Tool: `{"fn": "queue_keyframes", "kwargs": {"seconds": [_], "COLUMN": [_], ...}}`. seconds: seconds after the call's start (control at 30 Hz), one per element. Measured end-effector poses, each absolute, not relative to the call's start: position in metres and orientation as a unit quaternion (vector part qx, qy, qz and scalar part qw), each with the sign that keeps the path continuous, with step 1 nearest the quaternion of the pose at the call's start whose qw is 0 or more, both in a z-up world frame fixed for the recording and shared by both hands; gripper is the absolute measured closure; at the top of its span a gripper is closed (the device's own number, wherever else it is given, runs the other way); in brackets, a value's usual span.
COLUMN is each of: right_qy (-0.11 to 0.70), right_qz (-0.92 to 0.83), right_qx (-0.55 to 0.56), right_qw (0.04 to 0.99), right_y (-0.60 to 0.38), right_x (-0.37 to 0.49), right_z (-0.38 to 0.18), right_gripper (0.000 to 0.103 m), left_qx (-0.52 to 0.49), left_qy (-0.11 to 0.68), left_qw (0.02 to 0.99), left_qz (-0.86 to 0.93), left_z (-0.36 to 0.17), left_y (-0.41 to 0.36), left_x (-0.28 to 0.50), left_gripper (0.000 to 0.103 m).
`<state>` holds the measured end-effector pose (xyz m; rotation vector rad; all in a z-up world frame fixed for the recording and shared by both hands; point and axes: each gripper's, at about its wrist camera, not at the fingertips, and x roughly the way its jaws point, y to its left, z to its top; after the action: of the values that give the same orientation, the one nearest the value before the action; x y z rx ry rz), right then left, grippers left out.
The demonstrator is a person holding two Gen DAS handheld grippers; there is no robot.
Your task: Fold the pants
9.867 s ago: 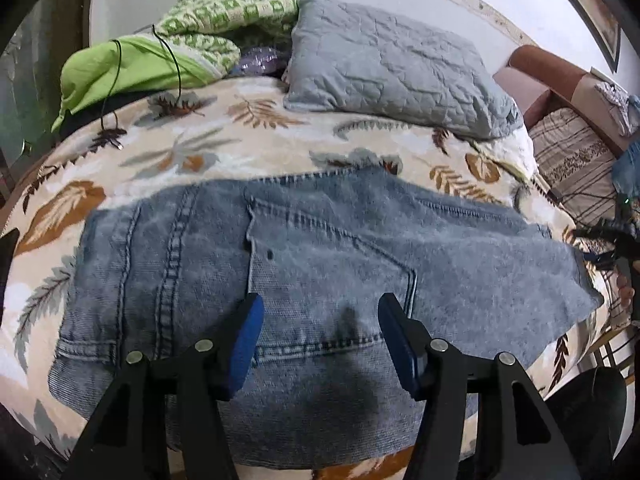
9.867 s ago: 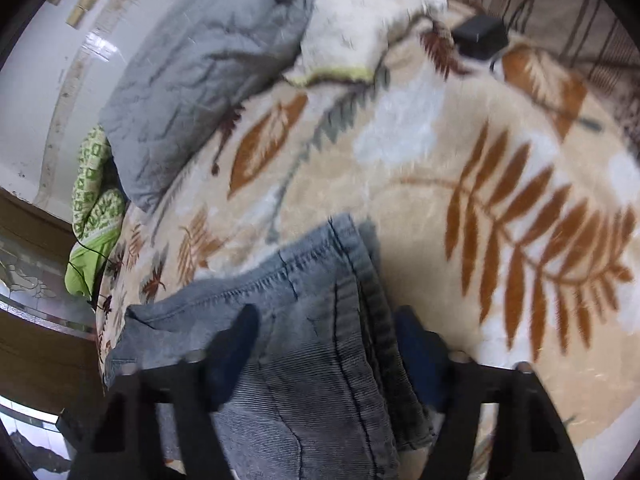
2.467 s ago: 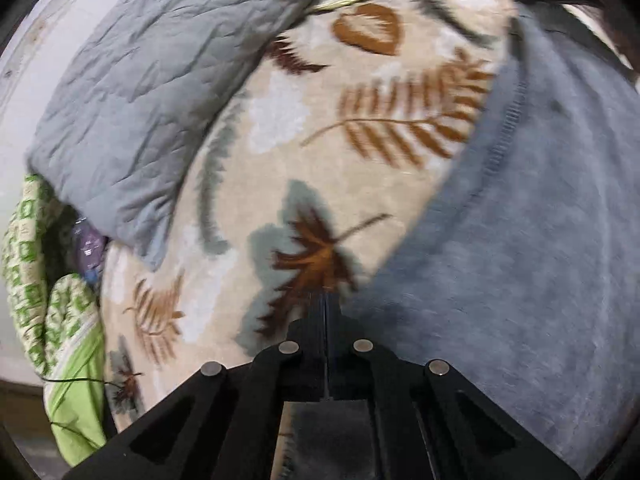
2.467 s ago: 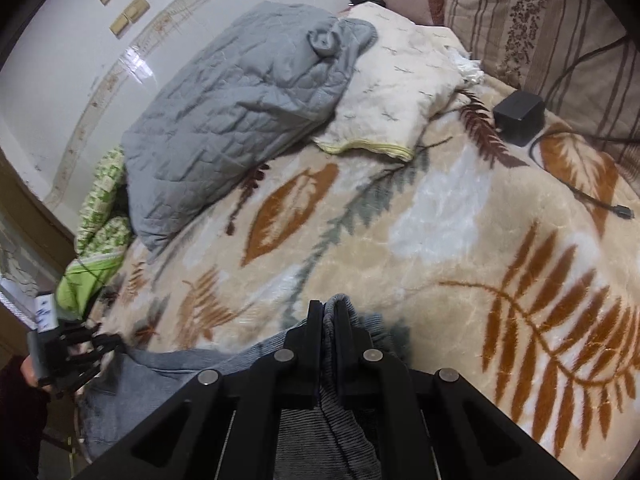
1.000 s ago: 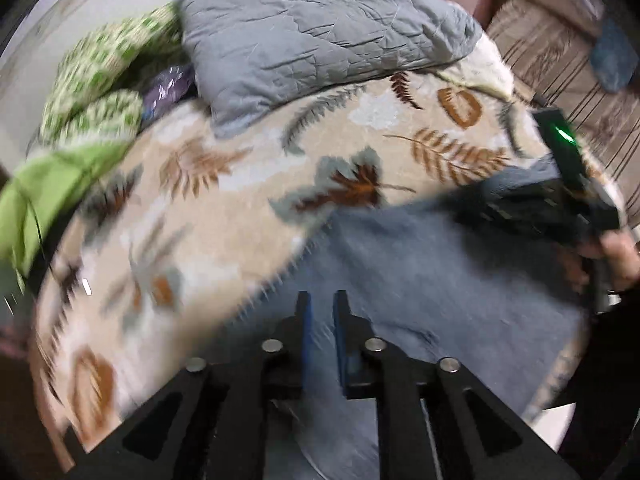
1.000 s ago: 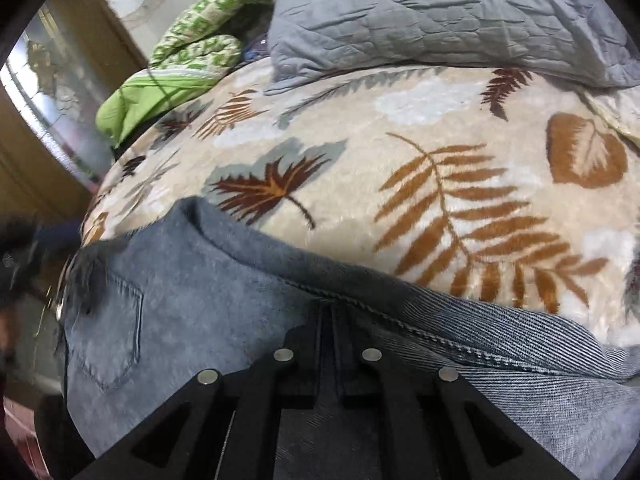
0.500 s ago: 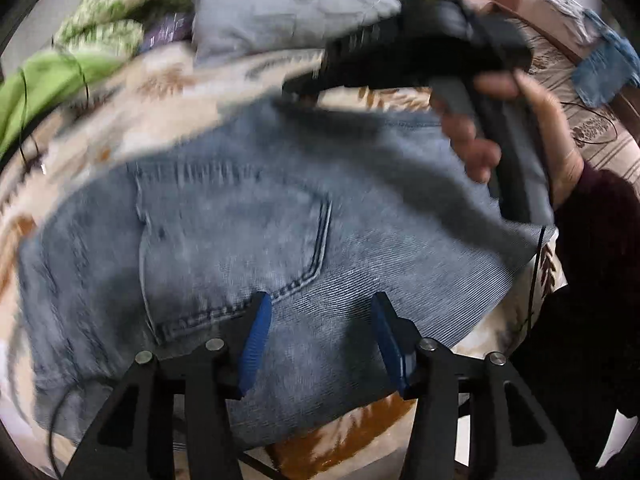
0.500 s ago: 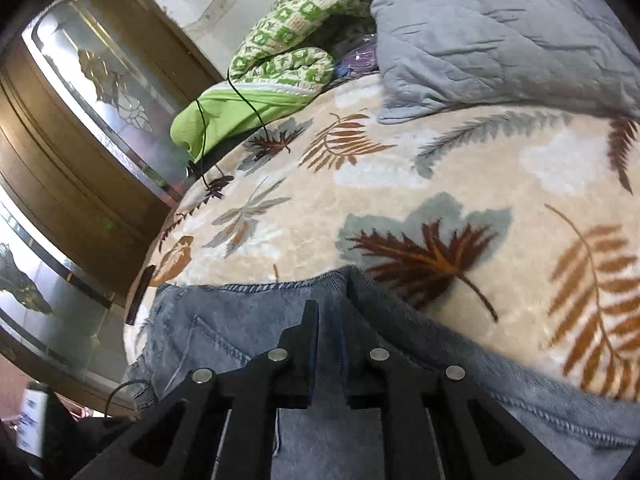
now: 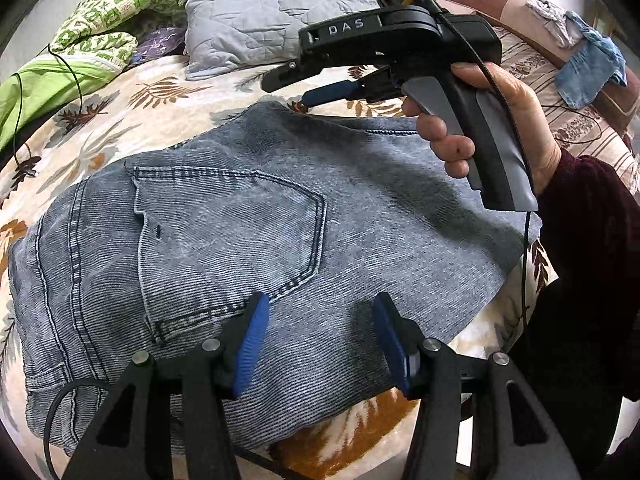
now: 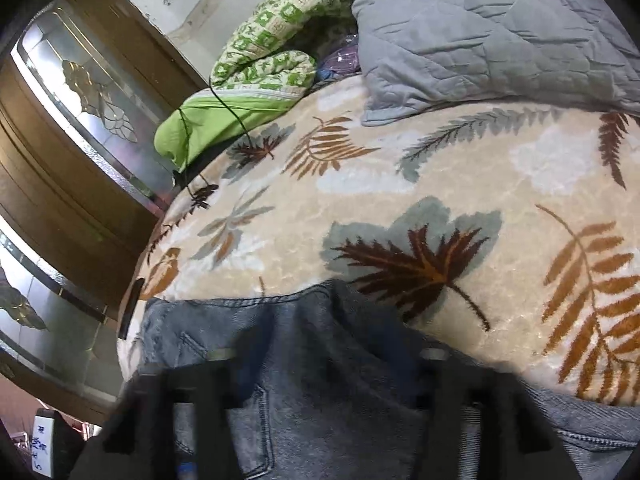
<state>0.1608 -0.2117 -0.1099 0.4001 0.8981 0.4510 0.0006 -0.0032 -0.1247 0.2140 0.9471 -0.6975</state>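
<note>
At the far left of the left wrist view a green quilt (image 9: 68, 76) with a checked cover is bunched at the head of the bed, a thin black cable (image 9: 76, 80) trailing over it. Beside it lies a grey quilted pillow (image 9: 272, 12). The pants (image 9: 248, 232), faded blue denim, lie folded on the leaf-patterned blanket (image 9: 132, 112) in the middle of the bed, back pocket facing up and waistband toward the left edge. The left claw (image 9: 320, 340) hovers just over the near edge of the denim, its blue-padded fingers (image 9: 250, 344) spread wide and gripping nothing. Farther right, the right hand (image 9: 500, 120) grips the handle of the right claw (image 9: 316, 96), which is held above the far edge of the pants, near the fold; from this side its blue tips look parted. In the right wrist view the right claw (image 10: 328, 380) is blurred, its two dark fingers standing apart over the denim (image 10: 320, 360) with no cloth pinched between them, and the blanket (image 10: 440, 168), pillow (image 10: 480, 32) and green quilt (image 10: 248, 88) lie beyond.
</note>
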Motion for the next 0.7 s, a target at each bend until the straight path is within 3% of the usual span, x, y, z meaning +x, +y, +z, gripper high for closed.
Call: {"fn": "queue_keyframes", "kwargs": {"seconds": [0.1,0.2,0.33,0.4,0.53,0.57,0.7], "right_qy": [0.437,0.441,0.464,0.474,0.477,0.472,0.479], "right_qz": [0.222,0.235,0.229,0.218,0.209,0.200,0.180], "right_qx": [0.194,0.213,0.206,0.198,0.187,0.174,0.147], "right_qw": [0.850,0.839,0.831,0.830,0.833,0.841,0.846], "right_y": [-0.208,-0.206,-0.198,-0.194,-0.189,-0.186,-0.178], "right_x": [0.163,0.167,0.175,0.180,0.184,0.184,0.194], "right_z": [-0.113,-0.119,-0.130,-0.139,-0.142,-0.140,-0.145], "right_gripper": [0.041,0.051,0.056,0.073,0.088,0.096,0.098], "left_qx": [0.105,0.106,0.098,0.097,0.134,0.136,0.162], "left_qy": [0.443,0.441,0.432,0.431,0.429,0.427,0.423], "left_qw": [0.826,0.827,0.831,0.828,0.828,0.829,0.834], "left_qz": [-0.331,-0.332,-0.335,-0.346,-0.335,-0.334,-0.315], "left_z": [-0.125,-0.124,-0.118,-0.117,-0.124,-0.124,-0.131], "left_y": [-0.002,-0.002,0.002,0.001,-0.006,-0.006,-0.014], "left_x": [-0.001,-0.001,-0.002,-0.004,-0.008,-0.008,0.000], "left_gripper": [0.048,0.048,0.048,0.048,0.048,0.048,0.048]}}
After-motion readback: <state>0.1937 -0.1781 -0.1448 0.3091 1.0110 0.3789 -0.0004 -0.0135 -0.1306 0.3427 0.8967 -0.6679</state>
